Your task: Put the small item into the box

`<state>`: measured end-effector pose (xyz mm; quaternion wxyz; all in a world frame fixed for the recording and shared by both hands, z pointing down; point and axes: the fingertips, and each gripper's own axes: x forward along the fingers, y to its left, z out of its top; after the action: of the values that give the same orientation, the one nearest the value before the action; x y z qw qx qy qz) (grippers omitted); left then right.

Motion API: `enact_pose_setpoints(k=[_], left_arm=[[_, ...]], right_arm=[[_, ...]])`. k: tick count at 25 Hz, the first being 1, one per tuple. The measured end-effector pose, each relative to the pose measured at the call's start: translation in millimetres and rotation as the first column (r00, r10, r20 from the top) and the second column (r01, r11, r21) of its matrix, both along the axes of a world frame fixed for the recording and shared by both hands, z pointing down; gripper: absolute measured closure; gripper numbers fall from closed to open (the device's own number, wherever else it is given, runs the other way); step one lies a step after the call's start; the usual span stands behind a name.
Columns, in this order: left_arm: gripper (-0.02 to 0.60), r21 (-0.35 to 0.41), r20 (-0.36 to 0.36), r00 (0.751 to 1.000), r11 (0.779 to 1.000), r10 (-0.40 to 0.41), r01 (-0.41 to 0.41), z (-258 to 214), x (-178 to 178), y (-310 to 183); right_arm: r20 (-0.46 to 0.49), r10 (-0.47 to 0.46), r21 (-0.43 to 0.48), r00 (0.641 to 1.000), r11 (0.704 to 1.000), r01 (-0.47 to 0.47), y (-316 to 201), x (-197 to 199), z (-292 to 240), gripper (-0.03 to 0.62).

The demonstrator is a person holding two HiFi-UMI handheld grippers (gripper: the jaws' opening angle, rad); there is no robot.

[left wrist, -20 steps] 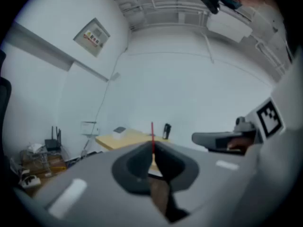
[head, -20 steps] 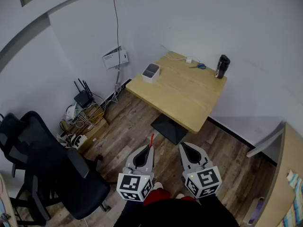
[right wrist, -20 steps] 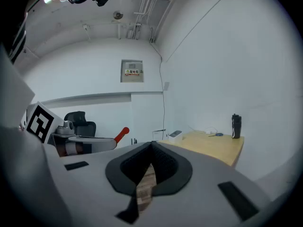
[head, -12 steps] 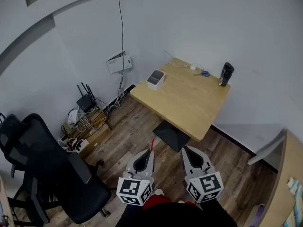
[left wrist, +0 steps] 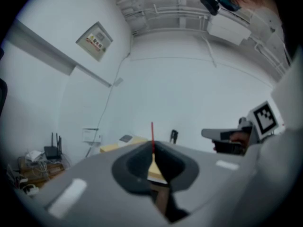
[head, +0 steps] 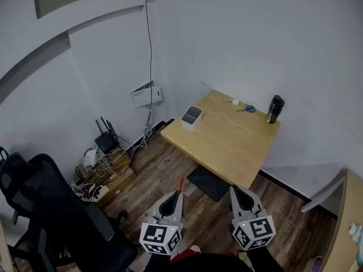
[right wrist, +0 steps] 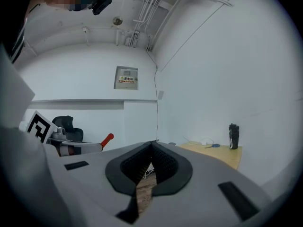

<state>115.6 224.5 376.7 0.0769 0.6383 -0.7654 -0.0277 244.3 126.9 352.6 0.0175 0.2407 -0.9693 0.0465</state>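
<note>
My left gripper (head: 178, 193) hangs low in the head view, over the wooden floor, shut on a thin red stick (head: 181, 184) that pokes out past its tips. The left gripper view shows the same red stick (left wrist: 152, 135) pinched upright in the left gripper (left wrist: 152, 146). My right gripper (head: 235, 190) hangs beside it, its jaws together with nothing in them, as the right gripper (right wrist: 151, 144) also shows in its own view. The white open box (head: 191, 118) sits on the far left corner of the wooden table (head: 227, 143), well ahead of both grippers.
A black bottle (head: 275, 109), blue scissors (head: 246, 109) and a white cable lie at the table's far edge. A black office chair (head: 51, 214) stands at the left. A router (head: 105, 142) and tangled cables lie by the wall. Another desk's edge (head: 345, 225) shows at the right.
The head view has tilted up, so the table and box sit lower and further right in the frame. Both grippers have dropped slightly in the picture, the left still shut on the red stick.
</note>
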Motion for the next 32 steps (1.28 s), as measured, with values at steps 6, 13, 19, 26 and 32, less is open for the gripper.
enact_pose_setpoints(k=[6,13,19,26,32], left_arm=[[0.569,0.013,0.019,1.000,1.000,-0.022,0.021,-5.6,-26.6,0.3],[0.569,0.034,0.028,0.999,0.999,-0.036,0.035,-14.2,-50.4,-3.6],[0.569,0.039,0.011,0.999,0.998,-0.050,0.049,-10.5,-66.7,-15.8],[0.569,0.028,-0.002,0.998,0.998,-0.062,0.062,-3.5,-93.5,-50.3],[0.569,0.015,-0.005,0.998,0.998,-0.056,0.056,1.3,-119.0,-90.3]], right_arm=[[0.003,0.027,-0.017,1.000,1.000,-0.027,-12.5,-9.5,0.7,0.586],[0.006,0.059,-0.044,0.998,0.997,-0.058,-23.8,-19.9,2.6,0.586],[-0.003,0.076,-0.043,0.997,0.996,-0.076,-43.1,-26.0,4.2,0.586],[-0.014,0.083,-0.065,0.996,0.994,-0.083,-79.8,-49.8,12.9,0.586],[-0.033,0.074,-0.086,0.997,0.993,-0.077,-117.7,-81.4,23.1,0.586]])
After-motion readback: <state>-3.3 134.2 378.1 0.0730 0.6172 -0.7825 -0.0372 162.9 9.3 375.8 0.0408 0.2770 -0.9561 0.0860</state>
